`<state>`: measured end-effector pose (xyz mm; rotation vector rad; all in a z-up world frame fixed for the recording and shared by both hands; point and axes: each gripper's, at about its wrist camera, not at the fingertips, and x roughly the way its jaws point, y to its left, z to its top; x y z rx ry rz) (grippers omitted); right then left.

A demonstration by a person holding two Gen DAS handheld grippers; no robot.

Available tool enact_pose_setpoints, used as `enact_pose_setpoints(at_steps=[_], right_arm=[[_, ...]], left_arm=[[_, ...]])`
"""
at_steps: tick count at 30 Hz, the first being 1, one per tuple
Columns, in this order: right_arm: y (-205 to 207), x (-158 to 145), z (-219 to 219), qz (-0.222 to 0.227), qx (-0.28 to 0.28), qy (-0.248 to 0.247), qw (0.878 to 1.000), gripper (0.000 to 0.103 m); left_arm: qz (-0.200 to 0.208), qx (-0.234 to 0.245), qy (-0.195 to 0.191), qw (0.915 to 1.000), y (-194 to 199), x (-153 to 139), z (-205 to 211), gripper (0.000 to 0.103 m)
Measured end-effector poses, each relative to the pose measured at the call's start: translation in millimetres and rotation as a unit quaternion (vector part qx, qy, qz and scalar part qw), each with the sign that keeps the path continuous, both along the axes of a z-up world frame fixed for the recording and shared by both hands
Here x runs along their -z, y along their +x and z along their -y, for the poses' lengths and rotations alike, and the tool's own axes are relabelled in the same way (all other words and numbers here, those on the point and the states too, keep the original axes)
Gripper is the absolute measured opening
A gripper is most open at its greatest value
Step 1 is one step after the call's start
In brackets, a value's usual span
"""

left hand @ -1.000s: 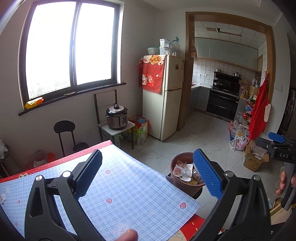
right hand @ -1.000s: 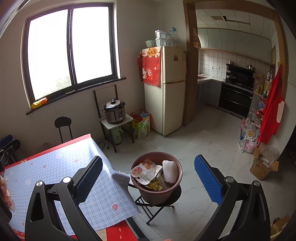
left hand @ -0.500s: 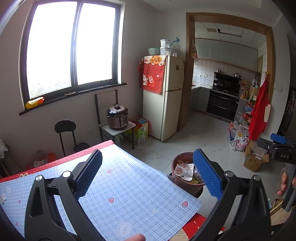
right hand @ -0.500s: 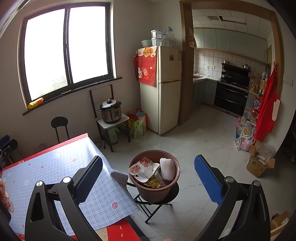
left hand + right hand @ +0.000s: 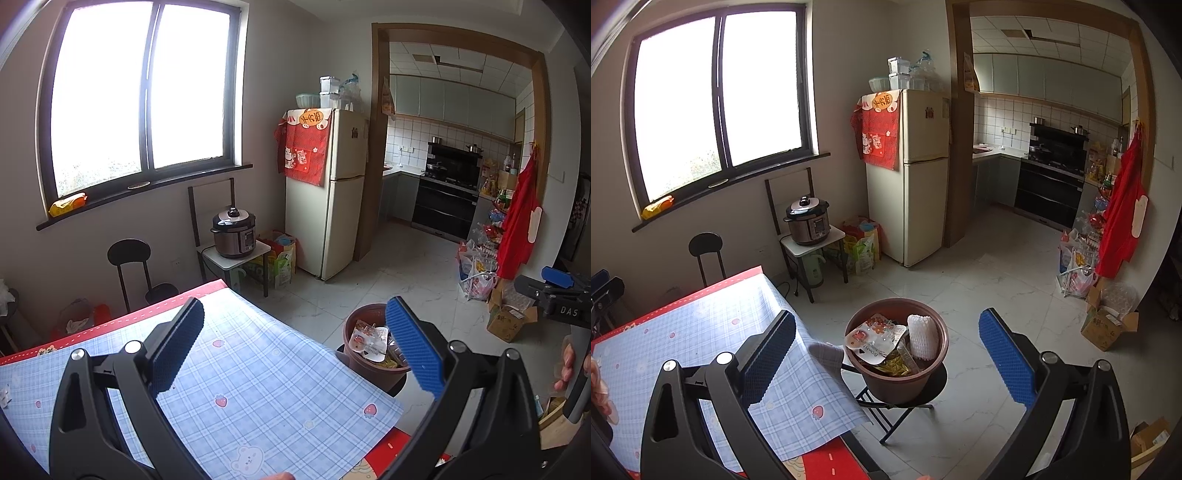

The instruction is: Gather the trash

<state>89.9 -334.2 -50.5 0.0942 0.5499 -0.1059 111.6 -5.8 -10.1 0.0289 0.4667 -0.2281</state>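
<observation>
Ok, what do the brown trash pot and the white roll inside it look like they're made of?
The brown pot looks like matte moulded plastic: even colour, smooth thin rim, dull sheen, though glazed-free clay can't be ruled out. The white roll looks like foam mesh netting, the soft fruit-wrap kind: its surface shows a regular dimpled lattice.

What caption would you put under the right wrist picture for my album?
Open right tool hovers empty above the brown bin full of wrappers, beside the blue checked tablecloth.
</observation>
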Motion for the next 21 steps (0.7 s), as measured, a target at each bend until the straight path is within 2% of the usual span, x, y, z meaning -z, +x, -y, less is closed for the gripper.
enact_pose_setpoints(at_steps=[21], right_arm=[[5.8,6.4,3.2,-0.008,0.005,-0.001,1.000,0.098]], left_arm=[[-0.010,0.004,-0.006,0.9999,9.5,5.3,5.4,0.097]])
